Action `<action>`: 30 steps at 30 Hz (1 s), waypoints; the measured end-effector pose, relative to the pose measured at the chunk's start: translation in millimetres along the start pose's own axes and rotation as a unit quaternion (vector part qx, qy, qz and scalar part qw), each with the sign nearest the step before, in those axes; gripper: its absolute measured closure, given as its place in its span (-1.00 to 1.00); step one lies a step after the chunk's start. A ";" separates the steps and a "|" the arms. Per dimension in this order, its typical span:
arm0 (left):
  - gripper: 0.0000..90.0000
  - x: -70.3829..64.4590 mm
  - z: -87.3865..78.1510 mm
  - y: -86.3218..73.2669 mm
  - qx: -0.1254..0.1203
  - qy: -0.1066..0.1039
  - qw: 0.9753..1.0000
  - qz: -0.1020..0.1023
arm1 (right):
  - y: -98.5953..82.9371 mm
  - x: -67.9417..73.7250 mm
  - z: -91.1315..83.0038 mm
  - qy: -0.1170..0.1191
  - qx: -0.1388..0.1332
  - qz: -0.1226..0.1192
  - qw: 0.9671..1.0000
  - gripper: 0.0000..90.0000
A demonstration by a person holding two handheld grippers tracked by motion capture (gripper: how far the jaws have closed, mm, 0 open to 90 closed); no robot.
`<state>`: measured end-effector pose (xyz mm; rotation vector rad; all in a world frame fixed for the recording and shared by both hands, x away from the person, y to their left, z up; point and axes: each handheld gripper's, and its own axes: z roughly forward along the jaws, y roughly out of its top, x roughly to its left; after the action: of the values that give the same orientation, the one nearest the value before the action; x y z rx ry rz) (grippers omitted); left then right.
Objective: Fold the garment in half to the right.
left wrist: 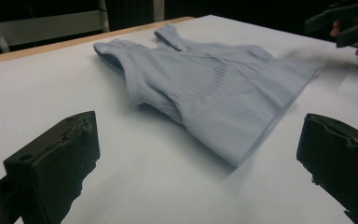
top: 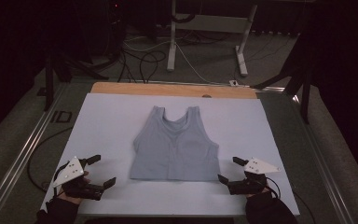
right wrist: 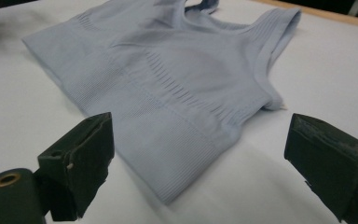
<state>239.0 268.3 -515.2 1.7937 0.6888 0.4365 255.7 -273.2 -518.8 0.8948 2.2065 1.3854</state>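
A pale blue sleeveless top [top: 175, 145] lies flat on the white sheet [top: 107, 121], straps toward the far side and hem toward me. My left gripper [top: 103, 170] stands open on the sheet just left of the hem's left corner, with nothing between its jaws. My right gripper [top: 229, 170] stands open just right of the hem's right corner, also holding nothing. The left gripper view shows the top [left wrist: 205, 79] ahead, its near hem corner between the black jaws. In the right gripper view the top [right wrist: 168, 74] lies close ahead and its hem reaches down between the jaws.
The white sheet covers a wooden table whose bare far edge [top: 168, 88] shows. Metal rails [top: 23, 149] run along both sides. Beyond stand a white table frame [top: 205, 37], cables on the floor and dark stands [top: 303, 79].
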 end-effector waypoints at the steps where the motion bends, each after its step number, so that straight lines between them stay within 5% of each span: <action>1: -1.00 0.0 0.0 0.0 0.000 0.000 1.000 0.000 | 0.0 0.0 0.0 0.000 0.000 0.000 1.000 -0.82; 30: -1.00 -10.9 2.5 13.9 0.014 -0.043 0.999 0.011 | 18.9 13.1 5.5 0.017 0.005 -0.011 1.000 -0.82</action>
<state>235.5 256.4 -502.4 1.8363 0.6178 0.3635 255.6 -254.7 -504.0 0.8543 2.2438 1.3894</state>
